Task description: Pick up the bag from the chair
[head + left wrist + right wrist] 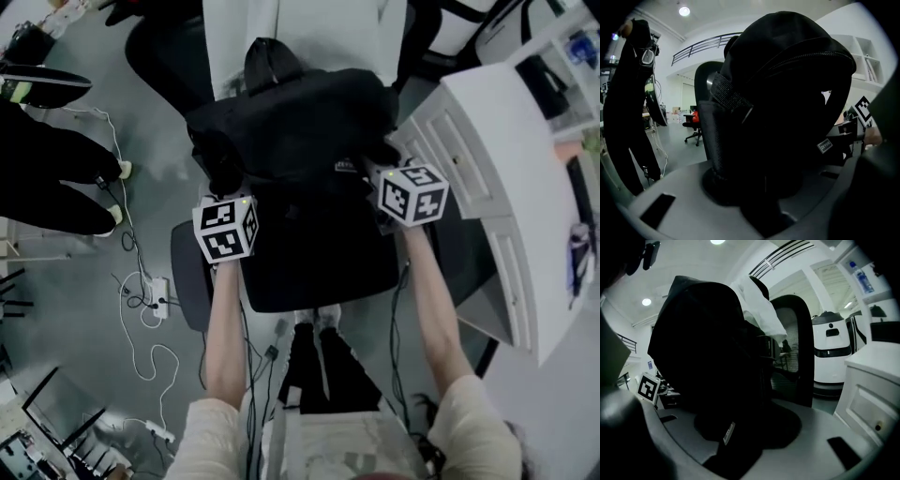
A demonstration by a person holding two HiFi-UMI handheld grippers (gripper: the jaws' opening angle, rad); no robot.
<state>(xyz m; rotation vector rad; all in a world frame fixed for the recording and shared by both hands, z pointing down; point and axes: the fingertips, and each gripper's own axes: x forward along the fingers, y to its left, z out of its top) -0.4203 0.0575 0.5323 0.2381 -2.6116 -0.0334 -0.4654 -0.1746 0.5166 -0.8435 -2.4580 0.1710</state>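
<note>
The bag is a big black backpack, and it sits on the black chair, leaning toward the chair's back. You have one gripper on each side of it. The left gripper is at the bag's left side and the right gripper is at its right side, both touching the cloth. In the left gripper view the two grey jaws come in close, with a fold of black bag cloth pinched between them. The right gripper view shows the same thing: jaws nearly together, bag cloth caught in the middle. So I think the grabbing step is done and the lifting step is next. Lift both hands up together and at the same speed, so the bag does not tip or slip out of one side. It looks heavy and floppy, so go slow. Watch the white cupboard just beside the chair on your right. The head view shows both grippers at once and the seat under the bag, but not the pinch. Only the gripper views show the pinch. The left gripper view also shows a rough strap and a person in black standing near. The right gripper view shows a small label on the bag and a white machine far behind. I cannot tell if the bag has left the seat yet.
</note>
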